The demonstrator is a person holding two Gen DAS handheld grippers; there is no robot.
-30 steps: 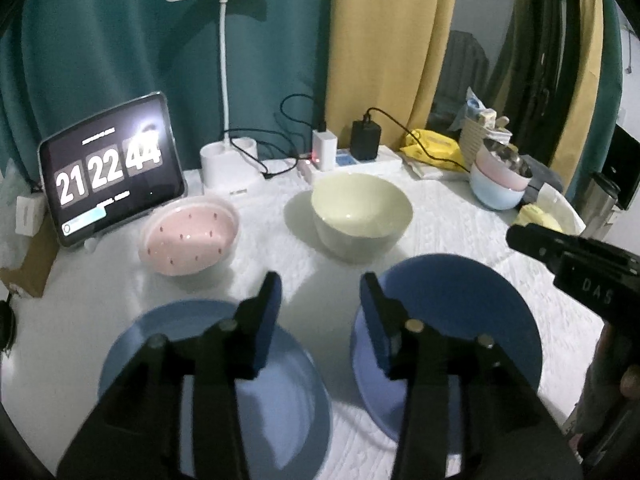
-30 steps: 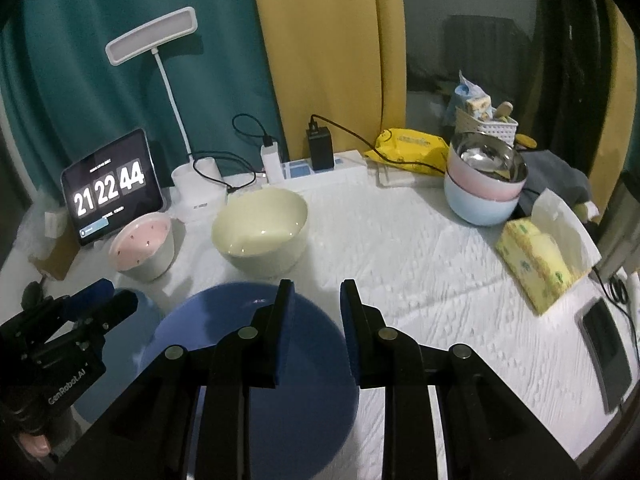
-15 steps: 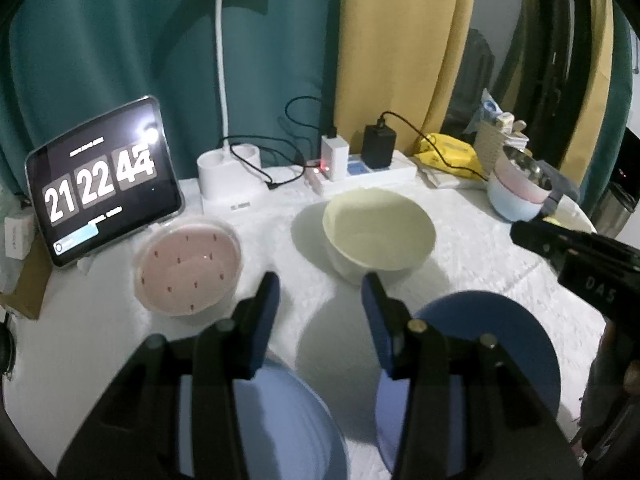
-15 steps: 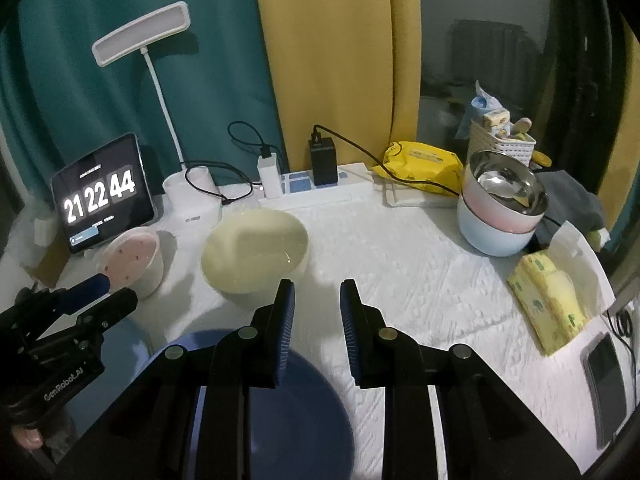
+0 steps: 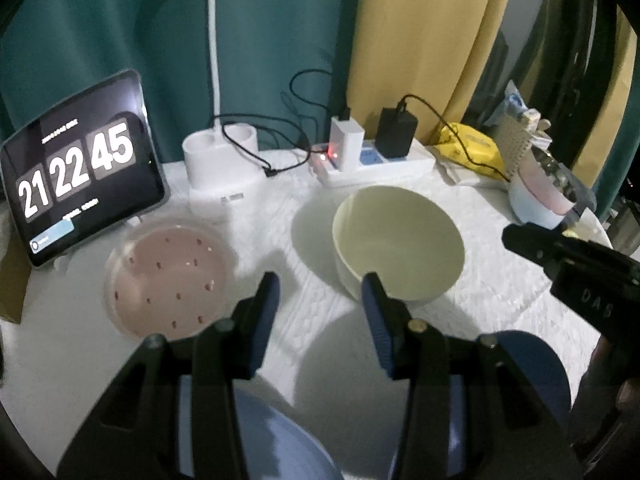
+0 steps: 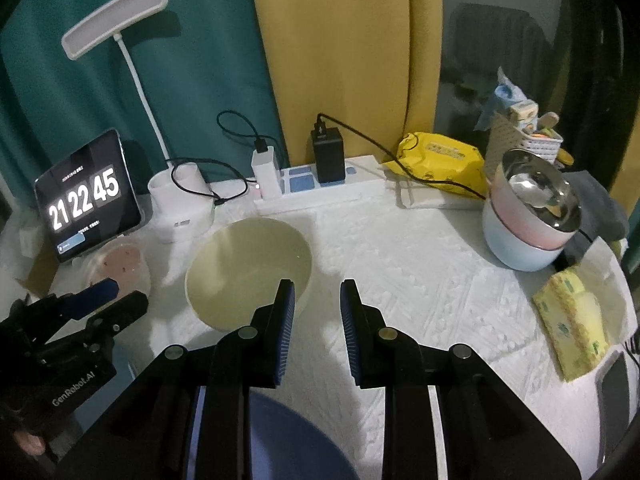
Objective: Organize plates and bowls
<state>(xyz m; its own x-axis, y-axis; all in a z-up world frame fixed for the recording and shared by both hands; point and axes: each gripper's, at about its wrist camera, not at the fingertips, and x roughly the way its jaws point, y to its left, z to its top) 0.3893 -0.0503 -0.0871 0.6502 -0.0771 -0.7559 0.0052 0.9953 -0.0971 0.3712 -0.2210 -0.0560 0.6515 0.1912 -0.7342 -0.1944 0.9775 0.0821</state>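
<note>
Left gripper (image 5: 318,300) and right gripper (image 6: 316,312): fingers partly open, holding nothing. Cream bowl (image 6: 248,272) at 11 o'clock of the right fingers, its rim just beside them; pink bowl (image 5: 168,276) at 10 o'clock of the left. Blue plates (image 5: 532,364) lie beneath. Risk: a finger clips the rim, tipping the bowl on the bench (image 6: 420,280).
</note>
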